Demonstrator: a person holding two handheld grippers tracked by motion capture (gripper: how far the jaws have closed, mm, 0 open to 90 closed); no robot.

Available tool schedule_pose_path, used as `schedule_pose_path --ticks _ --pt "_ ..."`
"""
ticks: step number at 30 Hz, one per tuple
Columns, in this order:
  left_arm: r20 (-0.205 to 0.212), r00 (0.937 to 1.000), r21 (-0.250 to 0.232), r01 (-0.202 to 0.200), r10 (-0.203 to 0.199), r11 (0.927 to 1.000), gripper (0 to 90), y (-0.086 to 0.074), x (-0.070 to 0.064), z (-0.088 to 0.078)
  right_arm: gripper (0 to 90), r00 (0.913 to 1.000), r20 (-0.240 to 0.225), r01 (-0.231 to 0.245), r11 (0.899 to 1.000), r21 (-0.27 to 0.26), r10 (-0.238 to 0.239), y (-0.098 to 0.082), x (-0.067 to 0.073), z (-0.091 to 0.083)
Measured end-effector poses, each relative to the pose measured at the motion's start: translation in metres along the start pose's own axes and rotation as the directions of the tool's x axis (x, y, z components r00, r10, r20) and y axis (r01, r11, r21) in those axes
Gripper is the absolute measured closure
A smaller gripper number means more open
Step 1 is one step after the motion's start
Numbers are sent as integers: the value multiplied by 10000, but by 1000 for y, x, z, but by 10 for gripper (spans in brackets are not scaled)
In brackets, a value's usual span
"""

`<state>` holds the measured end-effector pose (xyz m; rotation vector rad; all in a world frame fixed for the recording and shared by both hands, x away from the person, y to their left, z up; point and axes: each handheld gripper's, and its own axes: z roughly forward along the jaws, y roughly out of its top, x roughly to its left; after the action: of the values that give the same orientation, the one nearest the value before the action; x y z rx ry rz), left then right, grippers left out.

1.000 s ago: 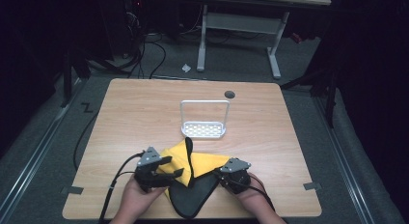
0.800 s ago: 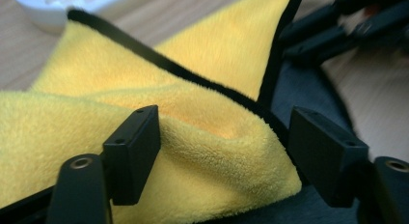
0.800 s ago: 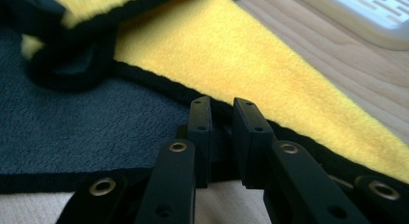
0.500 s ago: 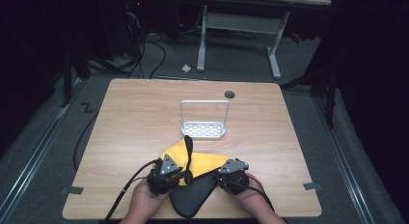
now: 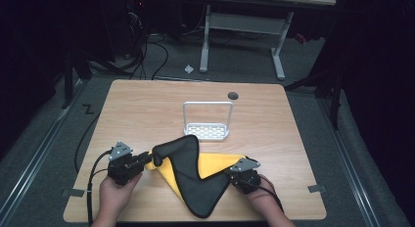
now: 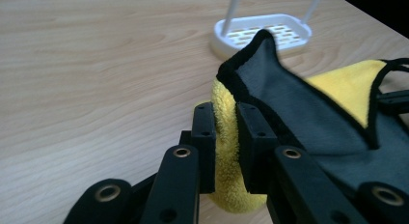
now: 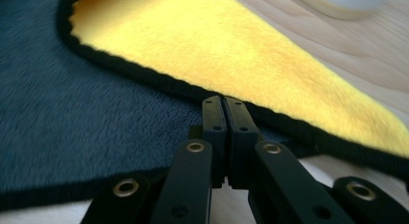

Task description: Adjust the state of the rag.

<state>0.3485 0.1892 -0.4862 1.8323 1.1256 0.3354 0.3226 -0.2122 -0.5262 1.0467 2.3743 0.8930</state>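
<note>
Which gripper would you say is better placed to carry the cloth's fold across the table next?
Probably the left gripper: its jaws clamp a thick bunched fold of the cloth and lift it. The right gripper, shut at the cloth's black hem, looks better suited to anchoring.

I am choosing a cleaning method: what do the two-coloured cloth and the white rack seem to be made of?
The cloth looks like plush microfibre, matte: fuzzy pile shows, yellow on one face, dark grey on the other, with a stitched black edge. The white rack seems moulded plastic, smooth with a slight sheen, its base slotted; coated metal cannot be excluded.
</note>
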Motion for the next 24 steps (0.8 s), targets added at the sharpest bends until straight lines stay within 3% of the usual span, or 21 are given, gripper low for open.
schedule_pose_path --ticks 5,6,11,13,16,18,21,24 --pt "289 9991 625 284 -303 9976 780 -8 8 10 891 9956 706 -623 9980 81 616 -8 -29 -4" --pt "499 9986 1055 123 -177 9943 779 -12 5 17 891 9931 900 -763 9970 104 750 -9 -35 -5" --pt "889 9960 1516 -77 -58 9884 773 -24 -9 23 894 9795 1730 -1079 9940 156 1036 -16 -58 -8" --pt "911 9956 1870 -379 211 9816 771 -33 -19 23 895 9721 2056 -1187 9928 157 1130 -19 -67 -9" --pt "986 9950 1984 -353 159 9795 719 -37 -22 20 897 9582 2566 -1346 9908 135 1267 -22 -81 -9" --pt "905 9959 1938 -198 23 9808 671 -41 -20 16 897 9537 2613 -1557 9878 43 1491 -23 -89 -9" --pt "823 9965 1727 -14 -130 9850 646 -39 -15 12 884 9513 2586 -1739 9848 3 1679 -23 -94 -10" --pt "649 9976 1052 183 -252 9943 649 -28 -5 4 858 9522 2588 -1640 9864 -137 1619 -22 -91 -14"
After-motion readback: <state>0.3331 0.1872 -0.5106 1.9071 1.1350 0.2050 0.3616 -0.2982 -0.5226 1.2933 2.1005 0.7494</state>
